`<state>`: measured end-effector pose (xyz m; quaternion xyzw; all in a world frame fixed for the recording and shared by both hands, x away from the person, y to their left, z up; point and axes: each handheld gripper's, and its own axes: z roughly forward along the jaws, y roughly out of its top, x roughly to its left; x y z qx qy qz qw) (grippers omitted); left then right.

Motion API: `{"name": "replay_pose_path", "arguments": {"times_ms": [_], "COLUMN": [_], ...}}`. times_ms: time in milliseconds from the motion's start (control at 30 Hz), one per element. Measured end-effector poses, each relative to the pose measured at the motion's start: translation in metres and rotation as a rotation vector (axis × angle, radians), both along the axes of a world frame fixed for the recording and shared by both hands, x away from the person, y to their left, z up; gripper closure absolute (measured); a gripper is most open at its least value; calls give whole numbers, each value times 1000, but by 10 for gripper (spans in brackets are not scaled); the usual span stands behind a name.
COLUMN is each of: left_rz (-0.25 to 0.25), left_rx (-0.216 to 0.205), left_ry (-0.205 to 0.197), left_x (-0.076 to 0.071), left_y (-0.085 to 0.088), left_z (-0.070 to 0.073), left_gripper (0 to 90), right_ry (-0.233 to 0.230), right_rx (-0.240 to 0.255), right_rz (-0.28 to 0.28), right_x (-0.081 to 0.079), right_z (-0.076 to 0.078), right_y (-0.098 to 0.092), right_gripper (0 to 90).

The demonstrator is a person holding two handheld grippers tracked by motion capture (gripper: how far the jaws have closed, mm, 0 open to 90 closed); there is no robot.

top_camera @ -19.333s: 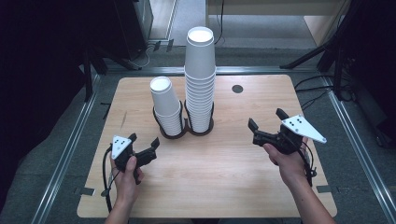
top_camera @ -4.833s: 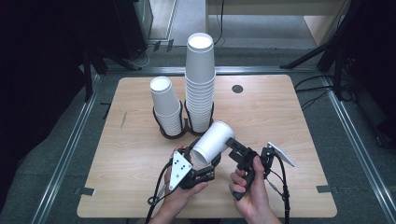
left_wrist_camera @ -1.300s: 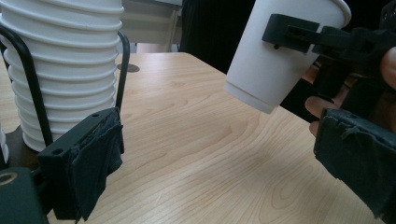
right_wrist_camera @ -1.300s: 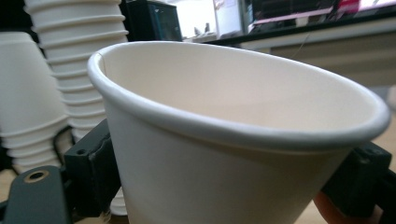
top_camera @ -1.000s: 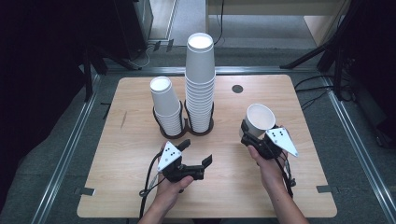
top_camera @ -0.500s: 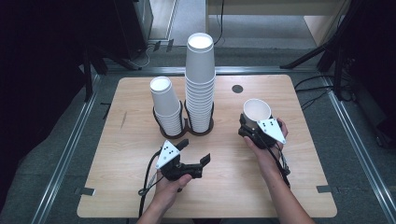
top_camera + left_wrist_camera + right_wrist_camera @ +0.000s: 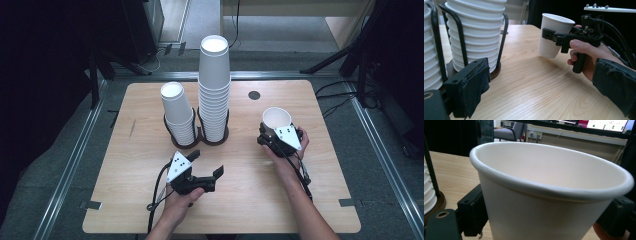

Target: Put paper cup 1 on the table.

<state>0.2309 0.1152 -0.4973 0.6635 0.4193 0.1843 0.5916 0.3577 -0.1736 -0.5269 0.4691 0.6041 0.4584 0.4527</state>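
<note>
A single white paper cup (image 7: pixel 276 118) stands upright between the jaws of my right gripper (image 7: pixel 274 134), low over the right side of the wooden table (image 7: pixel 310 200). Both black fingers (image 7: pixel 472 212) press on the wall of the cup (image 7: pixel 549 195), though the jaws have just been opening a little. In the left gripper view the cup (image 7: pixel 552 32) hangs slightly tilted, its base just above the wood. My left gripper (image 7: pixel 206 163) rests open near the front centre, with nothing between its padded fingers (image 7: pixel 477 87).
A tall stack of white cups (image 7: pixel 214 95) and a shorter stack (image 7: pixel 177 112) stand in a black wire holder (image 7: pixel 197 136) at the table's middle. A dark round hole (image 7: pixel 254 95) marks the far edge. Bare wood lies between the grippers.
My right hand has carried the cup a little farther away and lower toward the tabletop. The left gripper has stayed where it was, still open.
</note>
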Motion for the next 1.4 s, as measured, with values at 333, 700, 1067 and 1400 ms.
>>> {"name": "replay_pose_path", "arguments": {"times_ms": [333,700,1067,1400], "left_rz": [-7,-7,-1,8], "left_rx": [-9,-9,-16,-28], "left_ry": [8,20,22,21], "left_x": [1,4,4,4], "left_y": [0,0,1,2], "left_z": [-1,-3,-3,-2], "left_gripper": [16,16,16,16], "right_ry": [32,55,71,95], "right_rx": [36,68,89,94], "right_rz": [-14,-33,-25,-13], "right_x": [2,1,-1,-2], "right_z": [-4,-3,-5,-6], "right_y": [2,1,-5,-6], "right_gripper": [118,110,106,105]}}
